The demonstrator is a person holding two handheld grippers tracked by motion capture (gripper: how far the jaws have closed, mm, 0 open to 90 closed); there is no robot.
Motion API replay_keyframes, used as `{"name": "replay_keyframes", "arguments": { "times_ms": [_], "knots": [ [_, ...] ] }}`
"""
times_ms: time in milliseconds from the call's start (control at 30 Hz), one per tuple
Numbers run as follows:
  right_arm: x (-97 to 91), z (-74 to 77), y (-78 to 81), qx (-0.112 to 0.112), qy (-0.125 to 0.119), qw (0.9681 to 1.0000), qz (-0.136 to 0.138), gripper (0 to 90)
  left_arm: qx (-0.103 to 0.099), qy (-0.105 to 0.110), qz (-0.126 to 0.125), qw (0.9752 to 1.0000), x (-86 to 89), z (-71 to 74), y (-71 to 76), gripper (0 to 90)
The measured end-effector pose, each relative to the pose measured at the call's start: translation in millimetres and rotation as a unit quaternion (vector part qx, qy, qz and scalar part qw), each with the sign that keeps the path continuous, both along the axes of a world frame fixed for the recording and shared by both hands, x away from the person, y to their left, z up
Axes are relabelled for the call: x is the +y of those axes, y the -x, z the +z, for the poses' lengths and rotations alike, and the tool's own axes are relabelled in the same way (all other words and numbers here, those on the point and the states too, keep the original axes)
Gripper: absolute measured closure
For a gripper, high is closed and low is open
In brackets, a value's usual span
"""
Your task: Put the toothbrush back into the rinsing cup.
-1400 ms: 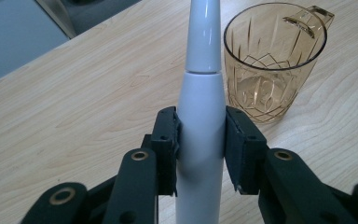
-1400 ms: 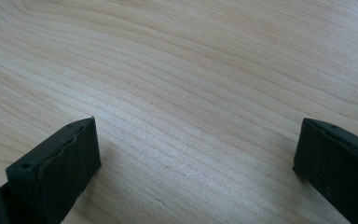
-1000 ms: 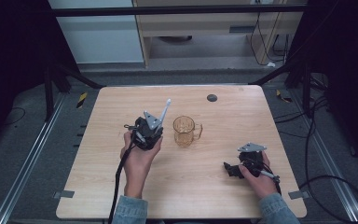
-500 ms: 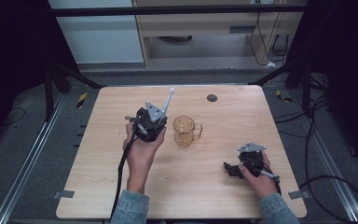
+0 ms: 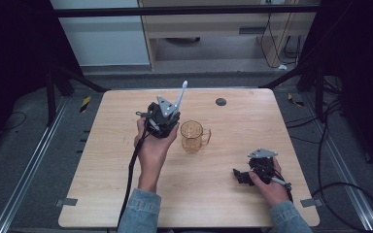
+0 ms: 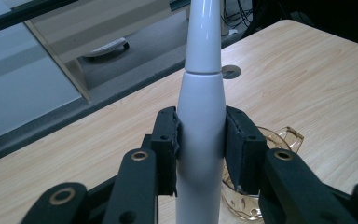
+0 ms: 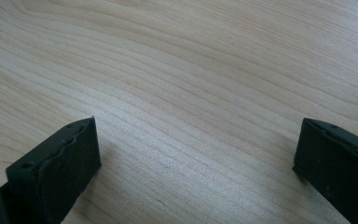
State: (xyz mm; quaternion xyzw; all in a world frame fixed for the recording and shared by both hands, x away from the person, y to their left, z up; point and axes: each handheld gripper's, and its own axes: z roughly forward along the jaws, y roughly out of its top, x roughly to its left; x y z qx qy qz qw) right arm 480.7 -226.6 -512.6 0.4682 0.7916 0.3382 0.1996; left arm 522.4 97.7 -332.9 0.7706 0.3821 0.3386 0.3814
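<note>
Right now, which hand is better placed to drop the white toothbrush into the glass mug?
Left. The left hand-held gripper already clamps the white toothbrush, right beside the glass mug. The right hand-held gripper rests open on the table, farther from the mug.

The white toothbrush [image 6: 201,116] runs off the left gripper view's top edge, head unseen.

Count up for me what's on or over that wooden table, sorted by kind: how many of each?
Handheld grippers: 2, the left gripper clamped on the toothbrush, the right gripper resting open on the table
White electric toothbrush: 1
Amber glass mug: 1
Dark round disc: 1
Total: 5
</note>
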Motion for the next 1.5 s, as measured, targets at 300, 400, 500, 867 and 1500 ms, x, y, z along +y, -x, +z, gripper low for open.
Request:
{"name": "replay_keyframes", "arguments": {
  "times_ms": [300, 400, 500, 867, 1500],
  "knots": [
    [-0.6, -0.2, 0.4, -0.001, 0.001, 1.0000, 0.001, 0.4, -0.013, 0.011, -0.001, 0.9999, -8.0, 5.9, -3.6, 66.6],
    [-0.7, -0.2, 0.6, -0.002, 0.002, 1.0000, 0.002, 0.4, -0.019, 0.016, -0.001, 0.9997, -9.9, 7.6, -5.1, 66.6],
    [-0.6, -0.2, 0.5, -0.001, 0.001, 1.0000, 0.002, 0.3, -0.022, 0.019, -0.001, 0.9996, -11.8, 8.4, -6.2, 66.7],
    [-0.5, -0.2, 0.4, -0.001, 0.001, 1.0000, 0.001, 0.3, -0.032, 0.034, -0.010, 0.9989, -22.4, 13.7, -15.7, 66.7],
    [-0.6, -0.1, 0.3, -0.001, 0.002, 1.0000, 0.002, 0.3, -0.039, 0.068, -0.014, 0.9968, -28.3, 11.5, -21.5, 66.7]
  ]
}}
